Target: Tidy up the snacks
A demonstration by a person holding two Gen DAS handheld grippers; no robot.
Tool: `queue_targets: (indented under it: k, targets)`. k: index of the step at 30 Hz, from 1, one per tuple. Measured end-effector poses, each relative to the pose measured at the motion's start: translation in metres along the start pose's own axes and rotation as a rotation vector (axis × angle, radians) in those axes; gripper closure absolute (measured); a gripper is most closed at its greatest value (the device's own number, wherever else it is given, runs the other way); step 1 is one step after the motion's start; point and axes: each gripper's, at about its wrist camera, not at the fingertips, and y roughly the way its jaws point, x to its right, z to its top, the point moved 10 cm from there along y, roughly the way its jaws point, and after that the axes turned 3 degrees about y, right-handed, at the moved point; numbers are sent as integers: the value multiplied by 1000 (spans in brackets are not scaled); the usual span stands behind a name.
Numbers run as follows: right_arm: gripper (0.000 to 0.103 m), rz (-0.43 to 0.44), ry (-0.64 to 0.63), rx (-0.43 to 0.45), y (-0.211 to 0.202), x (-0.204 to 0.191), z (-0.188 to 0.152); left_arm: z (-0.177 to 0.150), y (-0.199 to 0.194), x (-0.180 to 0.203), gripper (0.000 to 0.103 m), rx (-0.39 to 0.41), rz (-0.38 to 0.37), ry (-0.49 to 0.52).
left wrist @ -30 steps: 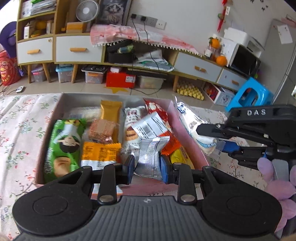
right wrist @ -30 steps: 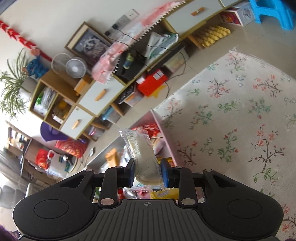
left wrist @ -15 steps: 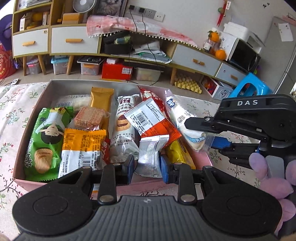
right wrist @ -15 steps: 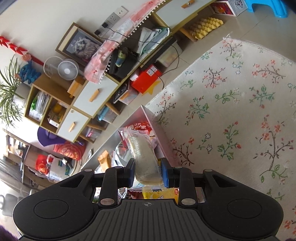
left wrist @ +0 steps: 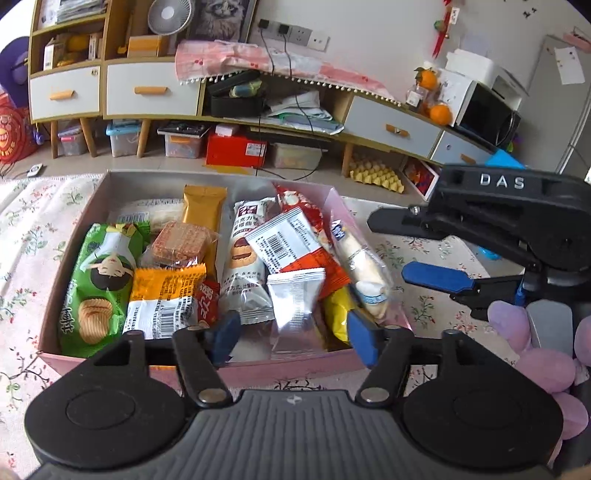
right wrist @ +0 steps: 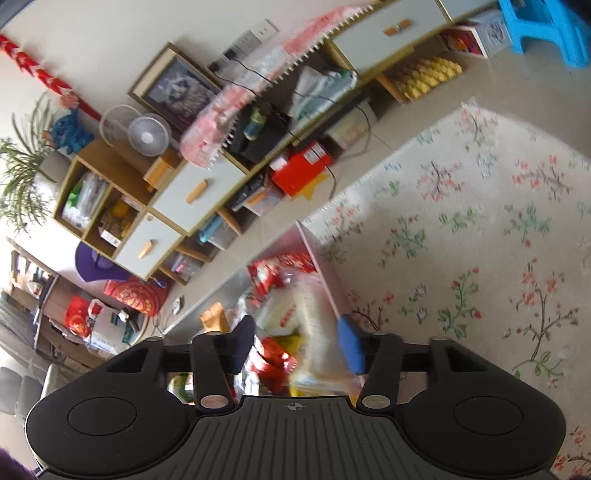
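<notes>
Blue-padded fingers of the left gripper (left wrist: 291, 339) stand spread wide at the near wall of a pink snack box (left wrist: 258, 369), with a silver foil packet (left wrist: 297, 306) lying loose between them, gripped by neither pad. The packet's long axis runs from the near wall toward the room's far side, roughly along the fingers. Just to its right, a long clear-wrapped bread roll (left wrist: 360, 264) lies along the box's right wall, its long axis near to far, its far end tilted leftward into the box. The right gripper (left wrist: 417, 251) hovers beside that wall, above the cloth, its fingers also parted and holding nothing; in its own view the right gripper (right wrist: 297, 341) shows the same wide gap, with the roll (right wrist: 314, 314) blurred beyond it. Other snacks fill the box: a green chip bag (left wrist: 98, 280) at the left, an orange packet (left wrist: 164, 299) beside it, a gold bar wrapper (left wrist: 203, 208) pointing away. The box sits on a cream floral cloth (left wrist: 26, 236). Beyond stand a low cabinet with white drawers (left wrist: 151, 94), a desk fan (left wrist: 170, 16) and a microwave (left wrist: 484, 110). A purple-gloved hand (left wrist: 543, 354) steadies the right gripper from the right.
</notes>
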Motion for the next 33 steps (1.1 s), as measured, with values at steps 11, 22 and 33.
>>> queue_targets:
  k: [11, 22, 33]
  targets:
    - [25, -56, -185, -1, -32, -11, -12, -9, -35, -5, 6, -3, 45, 16]
    - [15, -139, -443, -54, -69, -16, -53, -24, -72, -32, 1, -45, 193, 15]
    - [8, -258, -554, -87, -96, -4, -88, -52, -105, -47, 0, -73, 310, 34]
